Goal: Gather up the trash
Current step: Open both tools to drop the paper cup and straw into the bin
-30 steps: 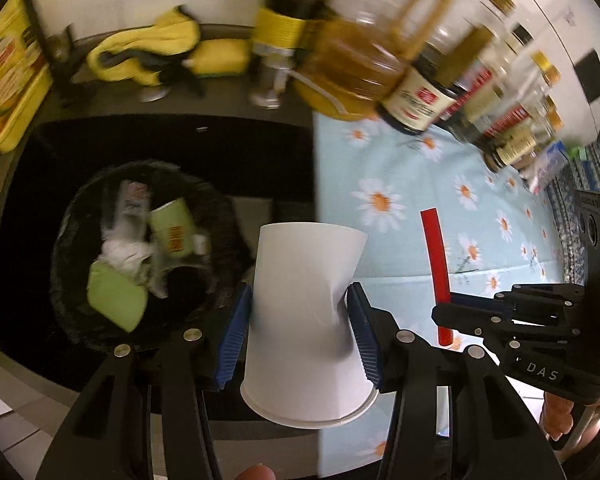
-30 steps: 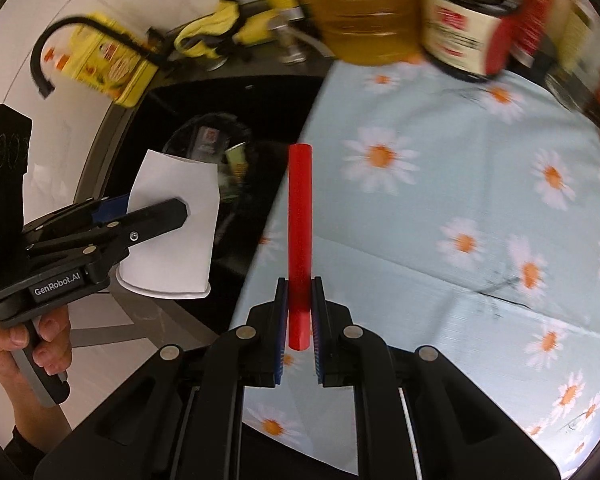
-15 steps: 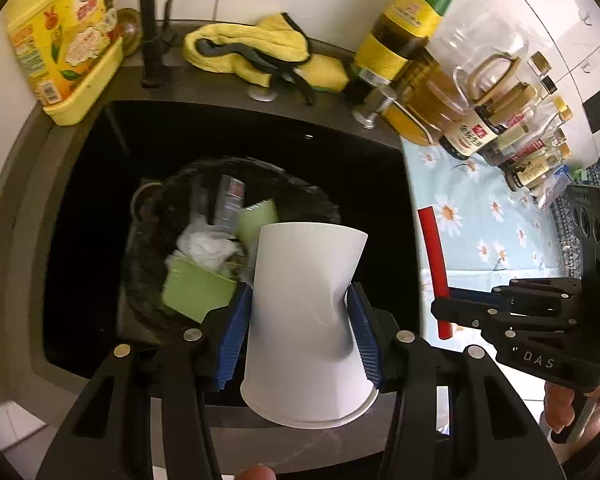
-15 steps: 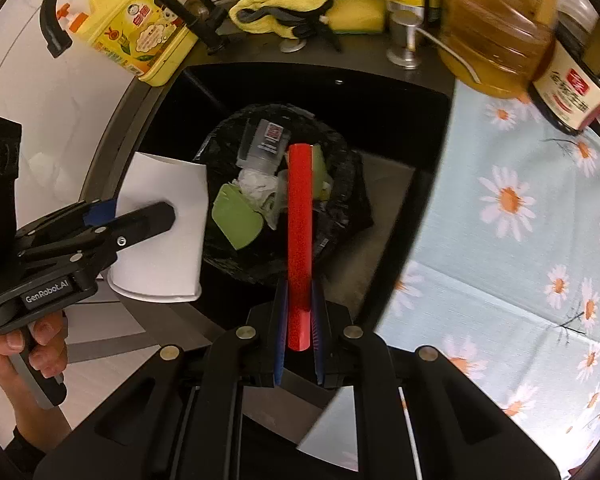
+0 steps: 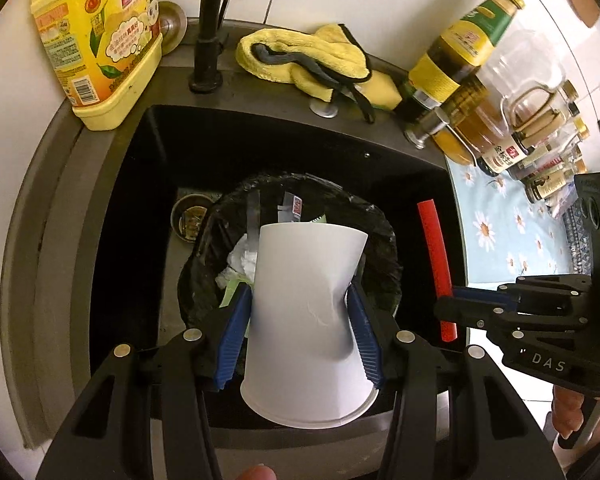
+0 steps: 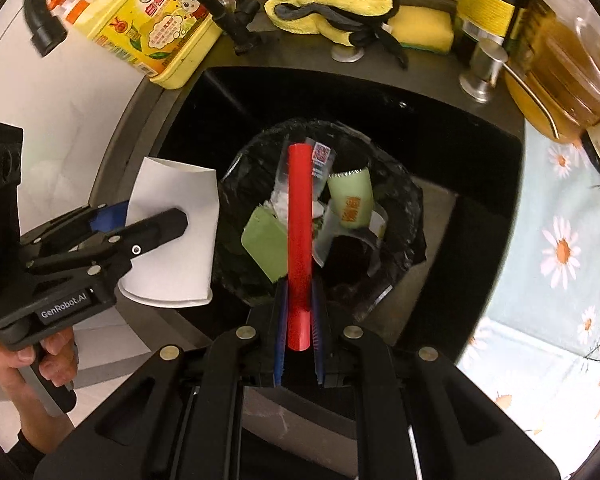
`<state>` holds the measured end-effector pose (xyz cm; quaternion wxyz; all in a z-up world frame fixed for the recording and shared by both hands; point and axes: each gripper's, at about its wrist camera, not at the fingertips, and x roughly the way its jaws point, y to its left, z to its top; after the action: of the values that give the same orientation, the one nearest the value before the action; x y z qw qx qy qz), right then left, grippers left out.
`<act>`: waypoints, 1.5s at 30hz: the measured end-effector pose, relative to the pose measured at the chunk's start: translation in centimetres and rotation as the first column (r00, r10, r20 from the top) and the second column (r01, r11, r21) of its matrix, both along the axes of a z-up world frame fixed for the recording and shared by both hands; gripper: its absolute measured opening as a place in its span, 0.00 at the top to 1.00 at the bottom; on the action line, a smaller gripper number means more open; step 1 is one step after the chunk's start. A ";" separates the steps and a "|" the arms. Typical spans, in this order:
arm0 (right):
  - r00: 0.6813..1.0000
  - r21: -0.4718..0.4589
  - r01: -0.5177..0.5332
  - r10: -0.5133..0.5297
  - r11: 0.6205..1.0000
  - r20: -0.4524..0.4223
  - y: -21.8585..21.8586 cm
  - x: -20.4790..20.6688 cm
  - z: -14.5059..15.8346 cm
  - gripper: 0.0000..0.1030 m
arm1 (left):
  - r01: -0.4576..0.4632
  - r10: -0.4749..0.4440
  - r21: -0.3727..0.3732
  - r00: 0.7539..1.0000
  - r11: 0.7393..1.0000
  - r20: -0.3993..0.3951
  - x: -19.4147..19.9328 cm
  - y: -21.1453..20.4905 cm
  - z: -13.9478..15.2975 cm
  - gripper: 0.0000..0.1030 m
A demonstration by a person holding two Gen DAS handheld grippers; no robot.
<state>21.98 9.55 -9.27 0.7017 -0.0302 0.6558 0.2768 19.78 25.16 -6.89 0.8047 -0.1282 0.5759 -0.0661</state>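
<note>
My left gripper (image 5: 300, 320) is shut on a squeezed white paper cup (image 5: 306, 320), held upside down over the near part of a black-lined trash bin (image 5: 380, 236) that stands in the dark sink (image 5: 148, 168). My right gripper (image 6: 299, 320) is shut on a red tube (image 6: 299, 232), which points out over the bin (image 6: 400, 208). The bin holds green packets (image 6: 350, 196), white paper and wrappers. The cup (image 6: 172, 232) and left gripper (image 6: 148, 232) show at the left of the right wrist view; the tube (image 5: 434, 264) and right gripper (image 5: 460, 300) show at the right of the left wrist view.
A black faucet (image 5: 210, 40), a yellow detergent jug (image 5: 96, 40) and a yellow cloth (image 5: 308, 60) sit behind the sink. Oil and sauce bottles (image 5: 480, 112) stand on the daisy-print tablecloth (image 5: 500, 232) to the right. The sink drain (image 5: 190, 216) lies left of the bin.
Both grippers have moved left from over the tablecloth to over the sink. The cup and the red tube now hang above the trash bin. Both grips are unchanged.
</note>
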 end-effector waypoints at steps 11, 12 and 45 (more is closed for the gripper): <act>0.997 -0.031 0.075 -0.076 0.997 -0.031 0.7 3.0 -0.9 0.70 | 0.029 -0.033 -0.091 0.998 0.995 -0.044 2.5 0.8 -2.4 0.49; 0.995 -0.031 0.088 -0.089 0.996 -0.035 0.6 3.3 -1.0 0.59 | 0.029 -0.034 -0.108 0.998 0.994 -0.046 2.6 0.8 -2.6 0.48; 0.985 -0.026 0.161 -0.159 0.987 0.063 -8.8 -3.4 2.9 0.32 | -0.022 0.023 -0.022 1.000 1.000 0.016 -5.9 -3.1 0.0 0.43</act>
<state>18.54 0.72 -6.41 0.7407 0.0033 0.6387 0.2085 13.89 22.06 -6.85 0.8086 -0.1427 0.5672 -0.0643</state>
